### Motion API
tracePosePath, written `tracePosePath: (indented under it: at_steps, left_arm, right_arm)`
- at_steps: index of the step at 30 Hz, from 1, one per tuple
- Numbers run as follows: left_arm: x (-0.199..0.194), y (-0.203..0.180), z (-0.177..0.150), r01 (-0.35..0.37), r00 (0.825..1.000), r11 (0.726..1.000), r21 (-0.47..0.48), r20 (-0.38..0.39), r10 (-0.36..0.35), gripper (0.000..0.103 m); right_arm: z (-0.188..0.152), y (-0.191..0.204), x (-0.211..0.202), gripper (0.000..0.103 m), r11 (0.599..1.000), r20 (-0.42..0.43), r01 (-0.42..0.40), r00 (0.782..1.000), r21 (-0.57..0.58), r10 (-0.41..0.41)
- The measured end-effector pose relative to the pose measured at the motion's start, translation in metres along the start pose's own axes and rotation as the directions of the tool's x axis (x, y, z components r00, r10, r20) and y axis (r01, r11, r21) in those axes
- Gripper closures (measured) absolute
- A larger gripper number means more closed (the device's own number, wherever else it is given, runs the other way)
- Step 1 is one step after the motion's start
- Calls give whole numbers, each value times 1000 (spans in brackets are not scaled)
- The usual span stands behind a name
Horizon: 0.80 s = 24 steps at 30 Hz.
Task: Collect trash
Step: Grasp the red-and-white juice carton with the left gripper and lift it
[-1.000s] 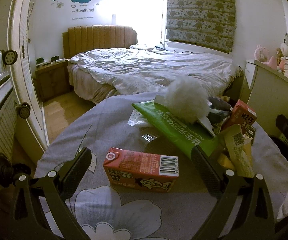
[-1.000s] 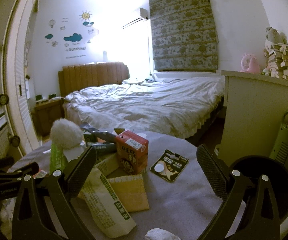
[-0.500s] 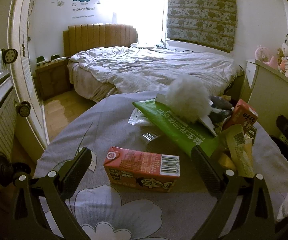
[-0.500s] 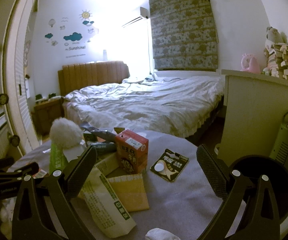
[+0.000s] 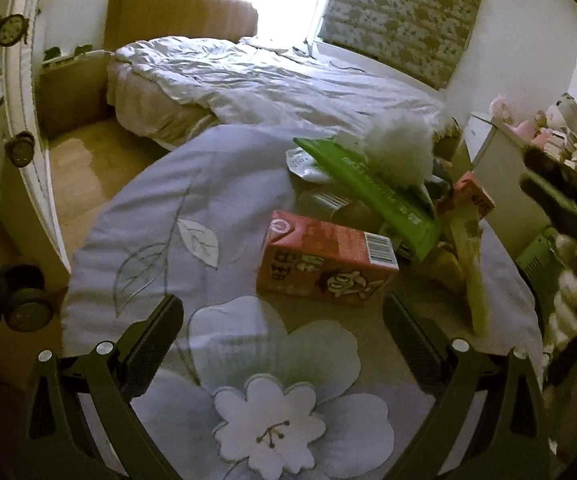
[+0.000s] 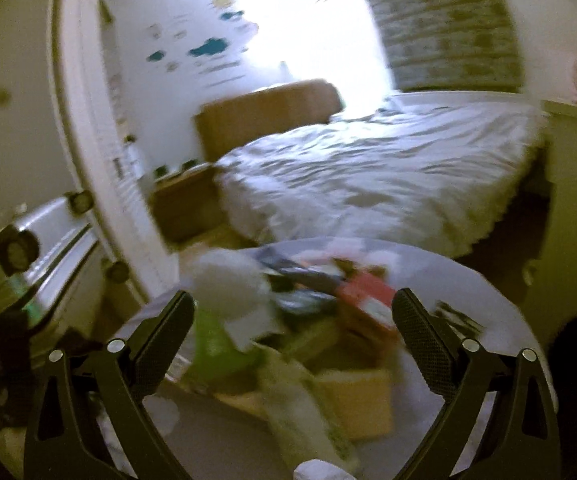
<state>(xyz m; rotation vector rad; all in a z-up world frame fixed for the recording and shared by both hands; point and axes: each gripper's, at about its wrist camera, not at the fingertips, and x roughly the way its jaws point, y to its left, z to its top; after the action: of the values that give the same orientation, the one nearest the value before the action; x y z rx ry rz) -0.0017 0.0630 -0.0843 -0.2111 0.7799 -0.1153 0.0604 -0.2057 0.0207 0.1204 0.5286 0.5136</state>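
Both fingers spread, nothing between; R (image 6: 291,322) just narrowed, L (image 5: 282,330) near pink carton (image 5: 326,266).

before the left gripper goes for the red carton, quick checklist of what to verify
1. Left gripper open, nothing between its fingers: ok.
2. Red carton lying flat on the floral tablecloth, barcode end facing right: ok.
3. Carton lined up with the gap: not ok, it sits ahead and slightly right.
4. Carton clear of the green package: cannot tell, the package overhangs its far right corner.
5. Right gripper open, jaws just been closing slightly, nothing held: ok.
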Motion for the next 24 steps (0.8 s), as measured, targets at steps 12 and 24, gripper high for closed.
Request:
tracePosePath:
  at_steps: [12, 24]
  left_arm:
    - [12, -33, 37, 105, 993, 807, 582, -12, -120, 5]
    - [38, -27, 28, 262, 965, 675, 689, -192, -178, 50]
  right_arm:
    - [41, 51, 96, 35, 982, -297, -109, 953, -152, 60]
    - [21, 47, 117, 54, 992, -385, -88, 922, -85, 48]
